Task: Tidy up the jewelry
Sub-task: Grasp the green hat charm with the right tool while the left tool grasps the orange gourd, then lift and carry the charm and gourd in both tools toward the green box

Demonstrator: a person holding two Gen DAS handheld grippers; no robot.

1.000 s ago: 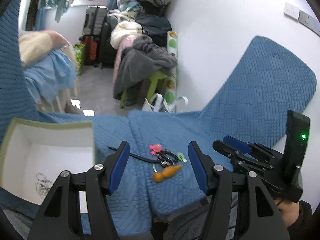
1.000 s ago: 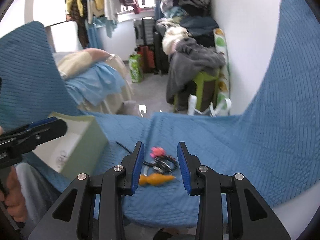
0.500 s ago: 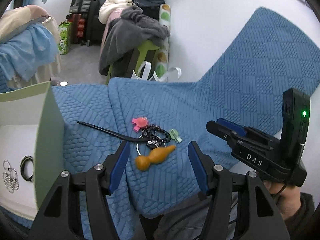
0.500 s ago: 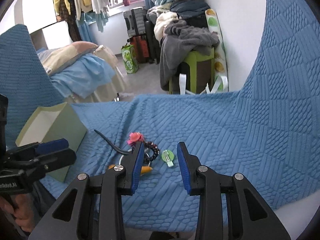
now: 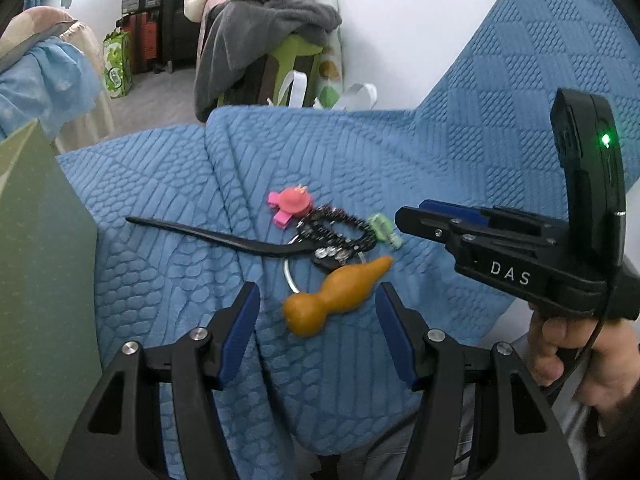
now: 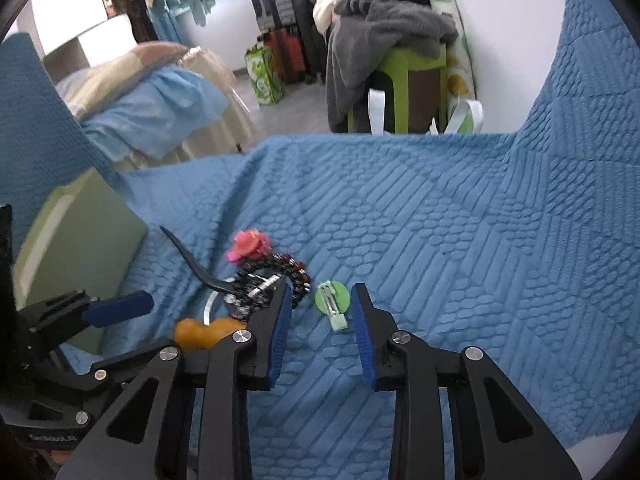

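Two tools are seen over a blue quilted cover (image 5: 460,152), and the small pile of jewelry is gathered at the middle of both views. At the far left of the left wrist view, a pale green box (image 5: 44,280) fills the edge of the frame. Just right of it, a long black hair stick (image 5: 208,236) is laid across the cover, its thin tip pointing left. Next along, a pink clip (image 5: 294,202) is found above centre, touching a dark beaded bracelet (image 5: 340,228), with a silver ring (image 5: 290,276) partly tucked beneath. Below that, an orange gourd-shaped charm (image 5: 336,300) is framed between the spread fingers of the left tool (image 5: 318,320), which holds nothing. A small green clip (image 5: 384,230) is placed just right of the bracelet, and the right tool (image 5: 440,220) is seen reaching in from the right edge, close beside it.

In the right wrist view the box (image 6: 80,240) is again at the left, with the left tool (image 6: 120,306) poking in below it. The hair stick (image 6: 192,260), pink clip (image 6: 250,246) and bracelet (image 6: 276,280) are crowded left of centre, the charm (image 6: 204,330) half hidden behind the black finger. The green clip (image 6: 332,302) is bracketed by the right tool (image 6: 318,320), whose fingers are parted and not yet touching it. A green stool (image 6: 412,84) draped in grey clothing is glimpsed at the top, beyond the cover.
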